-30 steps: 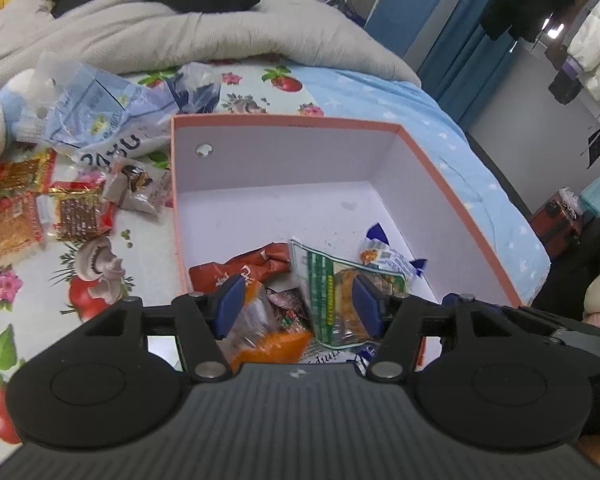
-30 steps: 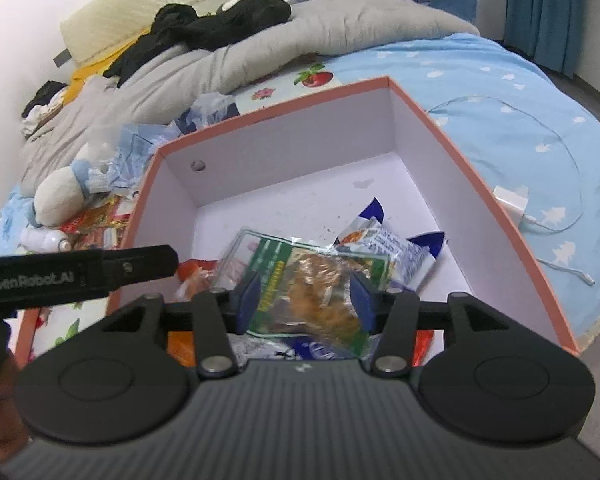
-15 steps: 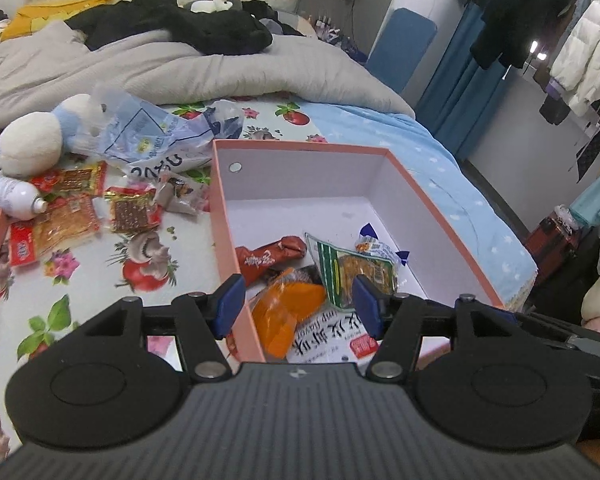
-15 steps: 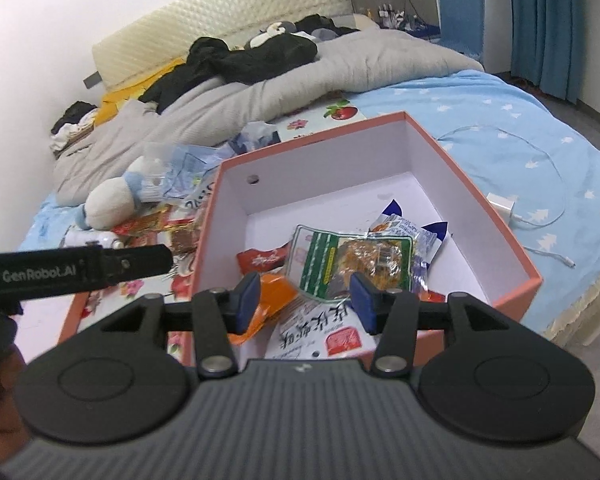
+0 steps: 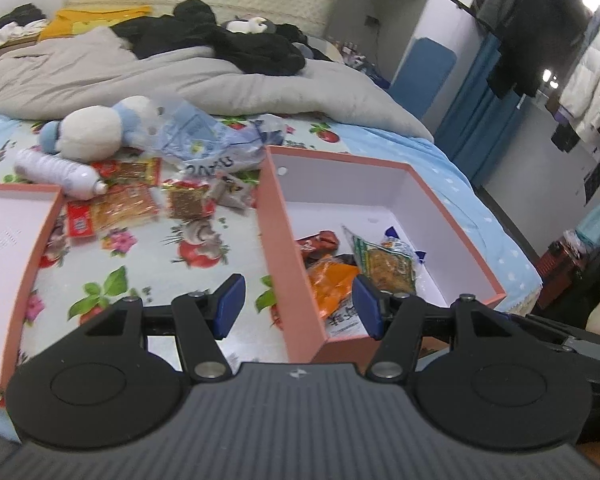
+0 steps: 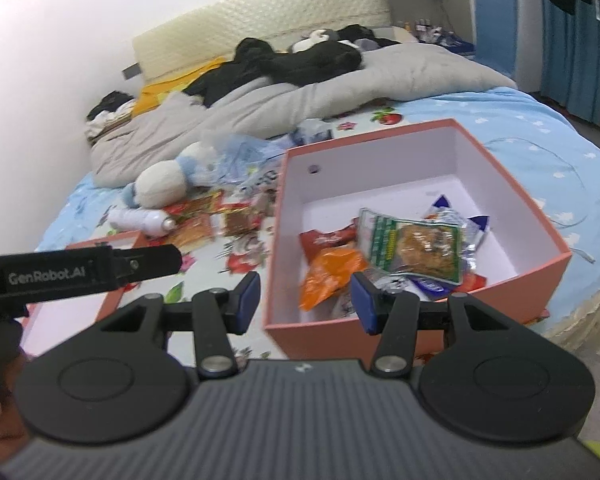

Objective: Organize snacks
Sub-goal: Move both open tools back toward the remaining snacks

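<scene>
Both cameras sit just behind their own jaws and look forward and downward along them over the bed (image 5: 452, 168) toward the headboard. The left wrist view stands near the left front corner of the pink box (image 5: 384, 168), with the flowered cloth (image 5: 148, 264) filling its left half. The right wrist view looks from further right and takes in the whole box (image 6: 512, 184). Both share the box, the snack packets (image 6: 412, 248) inside it, the loose packets (image 5: 120, 204) and the plush toy (image 5: 96, 128).
</scene>
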A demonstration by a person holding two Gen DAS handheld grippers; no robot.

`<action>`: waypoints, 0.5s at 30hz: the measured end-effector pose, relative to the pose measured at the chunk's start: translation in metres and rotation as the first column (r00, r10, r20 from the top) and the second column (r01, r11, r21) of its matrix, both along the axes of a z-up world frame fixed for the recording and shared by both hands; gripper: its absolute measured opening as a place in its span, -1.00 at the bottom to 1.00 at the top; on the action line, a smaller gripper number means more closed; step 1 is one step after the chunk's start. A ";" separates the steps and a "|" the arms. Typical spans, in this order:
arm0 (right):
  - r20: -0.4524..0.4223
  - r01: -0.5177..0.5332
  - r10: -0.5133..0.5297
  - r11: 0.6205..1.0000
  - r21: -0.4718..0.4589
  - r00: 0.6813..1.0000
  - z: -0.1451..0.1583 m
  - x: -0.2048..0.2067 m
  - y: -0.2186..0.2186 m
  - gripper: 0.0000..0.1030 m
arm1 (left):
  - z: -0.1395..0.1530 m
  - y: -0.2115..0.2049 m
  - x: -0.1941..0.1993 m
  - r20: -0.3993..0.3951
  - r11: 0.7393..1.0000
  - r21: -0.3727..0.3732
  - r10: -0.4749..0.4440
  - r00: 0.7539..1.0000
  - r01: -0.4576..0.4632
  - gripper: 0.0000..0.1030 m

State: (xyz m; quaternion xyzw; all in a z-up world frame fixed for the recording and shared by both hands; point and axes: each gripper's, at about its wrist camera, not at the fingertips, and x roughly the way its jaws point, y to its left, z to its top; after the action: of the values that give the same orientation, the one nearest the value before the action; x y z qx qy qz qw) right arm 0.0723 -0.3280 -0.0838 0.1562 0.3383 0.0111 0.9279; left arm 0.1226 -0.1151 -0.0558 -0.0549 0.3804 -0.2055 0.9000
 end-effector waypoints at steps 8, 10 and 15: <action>0.008 -0.079 0.079 0.997 0.013 0.997 -0.001 -0.010 0.036 0.01 | -0.007 0.049 -0.023 -0.010 0.997 0.005 0.079 0.997 -0.079 0.26; 0.009 -0.100 0.099 0.995 0.013 0.995 -0.004 -0.011 0.046 0.01 | -0.011 0.062 -0.028 -0.018 0.995 0.007 0.103 0.995 -0.103 0.26; -0.009 -0.146 0.146 0.989 0.019 0.989 -0.012 -0.012 0.067 0.01 | -0.027 0.085 -0.033 -0.040 0.988 0.012 0.156 0.987 -0.156 0.26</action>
State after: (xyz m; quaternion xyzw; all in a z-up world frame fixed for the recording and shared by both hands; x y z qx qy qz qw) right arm 0.0604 -0.2612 -0.0962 0.1396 0.3532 0.0812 0.9215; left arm 0.0896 -0.0305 -0.0825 -0.0847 0.3941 -0.1316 0.9057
